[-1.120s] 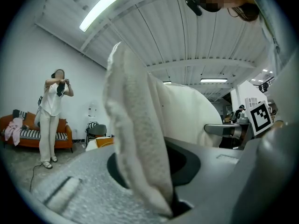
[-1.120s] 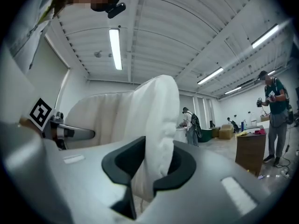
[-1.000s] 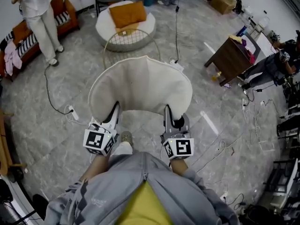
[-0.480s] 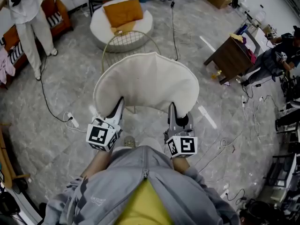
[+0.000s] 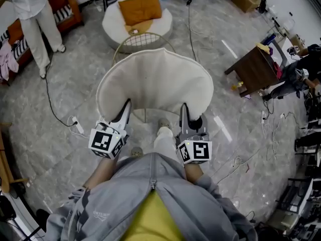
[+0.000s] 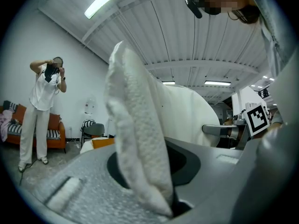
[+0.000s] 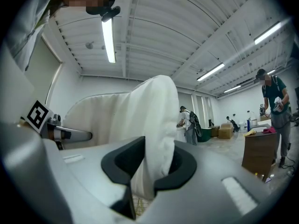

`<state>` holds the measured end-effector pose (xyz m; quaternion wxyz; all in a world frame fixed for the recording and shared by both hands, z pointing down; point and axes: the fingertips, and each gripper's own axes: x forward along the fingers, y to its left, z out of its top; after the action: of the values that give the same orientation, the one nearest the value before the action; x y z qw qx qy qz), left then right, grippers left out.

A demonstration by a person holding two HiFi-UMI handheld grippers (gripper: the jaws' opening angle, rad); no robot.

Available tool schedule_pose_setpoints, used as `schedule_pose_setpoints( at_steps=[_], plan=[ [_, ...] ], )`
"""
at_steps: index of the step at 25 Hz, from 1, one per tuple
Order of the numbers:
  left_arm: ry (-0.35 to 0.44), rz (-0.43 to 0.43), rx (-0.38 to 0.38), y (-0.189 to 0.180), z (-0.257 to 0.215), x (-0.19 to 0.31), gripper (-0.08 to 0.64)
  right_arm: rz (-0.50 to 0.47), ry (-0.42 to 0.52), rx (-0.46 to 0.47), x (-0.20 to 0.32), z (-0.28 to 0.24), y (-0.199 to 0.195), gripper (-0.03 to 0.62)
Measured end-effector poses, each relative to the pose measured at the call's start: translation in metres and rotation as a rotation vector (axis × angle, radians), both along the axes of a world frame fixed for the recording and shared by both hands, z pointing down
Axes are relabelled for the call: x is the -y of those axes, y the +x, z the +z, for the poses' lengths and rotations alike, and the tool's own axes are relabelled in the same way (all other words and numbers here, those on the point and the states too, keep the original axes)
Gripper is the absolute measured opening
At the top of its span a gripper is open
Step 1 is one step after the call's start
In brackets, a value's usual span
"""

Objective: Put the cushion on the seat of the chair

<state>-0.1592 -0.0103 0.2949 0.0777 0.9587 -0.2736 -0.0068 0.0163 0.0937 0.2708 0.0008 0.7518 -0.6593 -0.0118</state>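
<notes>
In the head view a large white rounded cushion [image 5: 155, 82] is held flat between both grippers. My left gripper [image 5: 124, 110] is shut on its near left edge, and my right gripper [image 5: 184, 111] is shut on its near right edge. In the left gripper view the cushion [image 6: 135, 125] rises from between the jaws of that gripper [image 6: 156, 181]. The right gripper view shows the cushion's edge [image 7: 154, 125] pinched in the right gripper [image 7: 149, 171]. Just beyond the cushion stands a gold wire chair [image 5: 143, 40], its seat partly hidden by the cushion.
A round white seat with an orange pillow [image 5: 141, 9] sits behind the wire chair. A brown wooden side table [image 5: 253, 68] stands right. A person [image 5: 32, 24] stands top left by an orange sofa [image 5: 67, 6]. Cables and a power strip [image 5: 77, 128] lie on the floor.
Both grippers have carried the cushion forward toward the wire chair, which now sits right at the cushion's far edge. Both grips are unchanged.
</notes>
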Motion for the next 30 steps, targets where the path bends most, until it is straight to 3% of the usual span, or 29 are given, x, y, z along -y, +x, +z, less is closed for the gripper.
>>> schedule_pose_setpoints(
  at_steps=[14, 21, 30],
  plan=[
    [-0.076, -0.238, 0.028, 0.099, 0.019, 0.106, 0.055, -0.263, -0.066, -0.001, 0.160, 0.019, 0.121, 0.072],
    [-0.135, -0.356, 0.040, 0.143, 0.042, 0.126, 0.055, -0.401, -0.125, 0.014, 0.207, 0.045, 0.172, 0.074],
    [-0.258, -0.416, 0.057, 0.154, 0.091, 0.134, 0.057, -0.517, -0.225, 0.032, 0.238, 0.097, 0.187, 0.074]
  ],
)
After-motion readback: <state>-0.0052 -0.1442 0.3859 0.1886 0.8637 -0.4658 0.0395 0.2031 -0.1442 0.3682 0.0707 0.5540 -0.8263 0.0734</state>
